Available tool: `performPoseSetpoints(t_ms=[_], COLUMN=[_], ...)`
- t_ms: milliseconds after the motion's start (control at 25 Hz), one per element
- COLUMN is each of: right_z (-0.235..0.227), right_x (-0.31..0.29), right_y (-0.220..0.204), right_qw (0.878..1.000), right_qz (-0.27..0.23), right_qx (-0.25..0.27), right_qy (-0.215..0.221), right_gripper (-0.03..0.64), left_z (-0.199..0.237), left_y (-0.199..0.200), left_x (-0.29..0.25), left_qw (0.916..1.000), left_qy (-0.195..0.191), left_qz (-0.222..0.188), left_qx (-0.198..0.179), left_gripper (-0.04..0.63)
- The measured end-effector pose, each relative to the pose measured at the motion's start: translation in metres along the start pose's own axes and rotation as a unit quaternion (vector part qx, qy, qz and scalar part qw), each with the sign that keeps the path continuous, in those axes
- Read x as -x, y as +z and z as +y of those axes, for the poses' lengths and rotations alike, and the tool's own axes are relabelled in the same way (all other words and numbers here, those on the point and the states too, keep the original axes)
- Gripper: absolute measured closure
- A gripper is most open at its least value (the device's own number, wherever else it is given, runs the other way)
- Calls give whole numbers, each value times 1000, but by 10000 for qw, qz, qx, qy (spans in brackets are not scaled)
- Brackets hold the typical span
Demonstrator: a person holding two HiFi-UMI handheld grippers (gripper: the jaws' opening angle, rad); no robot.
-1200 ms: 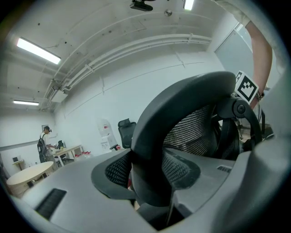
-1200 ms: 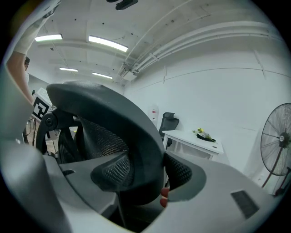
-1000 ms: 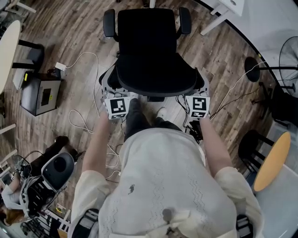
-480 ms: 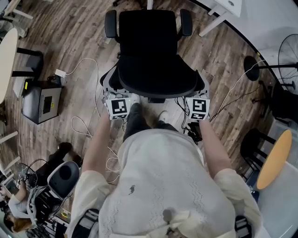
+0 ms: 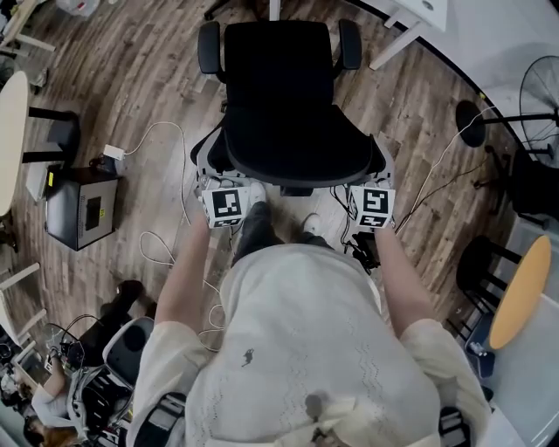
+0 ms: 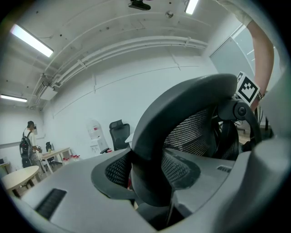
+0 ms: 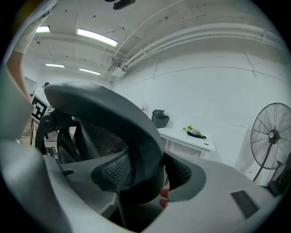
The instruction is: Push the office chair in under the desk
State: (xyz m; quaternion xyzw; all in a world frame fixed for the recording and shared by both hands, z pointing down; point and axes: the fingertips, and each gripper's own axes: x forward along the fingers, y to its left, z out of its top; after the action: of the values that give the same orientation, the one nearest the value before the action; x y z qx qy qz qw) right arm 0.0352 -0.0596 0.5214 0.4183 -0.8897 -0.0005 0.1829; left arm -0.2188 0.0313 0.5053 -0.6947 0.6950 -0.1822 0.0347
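Item 1: office chair [image 5: 279,96], black, on wood floor [image 5: 131,79], at 12 o'clock from me, backrest nearest.
Item 2: left tool [image 6: 150,182], jaws clamped on backrest rim, chair's 7 o'clock side.
Item 3: right tool [image 7: 141,179], likewise gripping rim, approx 5 o'clock side.
Item 4: white worktop [image 5: 428,10], 1 o'clock of chair. As far as I see, seat not under it.
Misc: cables [image 5: 162,118], fan [image 7: 270,136].
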Motion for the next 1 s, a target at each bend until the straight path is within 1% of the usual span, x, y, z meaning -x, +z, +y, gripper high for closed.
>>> performPoseSetpoints(t_ms=[360, 640, 880, 1000], right_z=[-5, -14, -28, -22], right_x=[-25, -57, -60, -63], right_y=[7, 13, 17, 17], right_qw=[9995, 9994, 9984, 9977], right_qz=[83, 135, 179, 182], right_qx=[-136, -157, -229, -258], right_qy=[-271, -284, -477, -594], right_gripper=[374, 383, 390, 390], left_z=[18, 34, 31, 37], left_y=[1, -5, 7, 7], left_x=[-33, -67, -83, -85], left_qw=[9997, 9994, 9987, 9983], left_qy=[-241, -331, -506, -573], left_qz=[-58, 48, -27, -125], left_qx=[33, 77, 60, 24], left_gripper=[378, 379, 377, 379])
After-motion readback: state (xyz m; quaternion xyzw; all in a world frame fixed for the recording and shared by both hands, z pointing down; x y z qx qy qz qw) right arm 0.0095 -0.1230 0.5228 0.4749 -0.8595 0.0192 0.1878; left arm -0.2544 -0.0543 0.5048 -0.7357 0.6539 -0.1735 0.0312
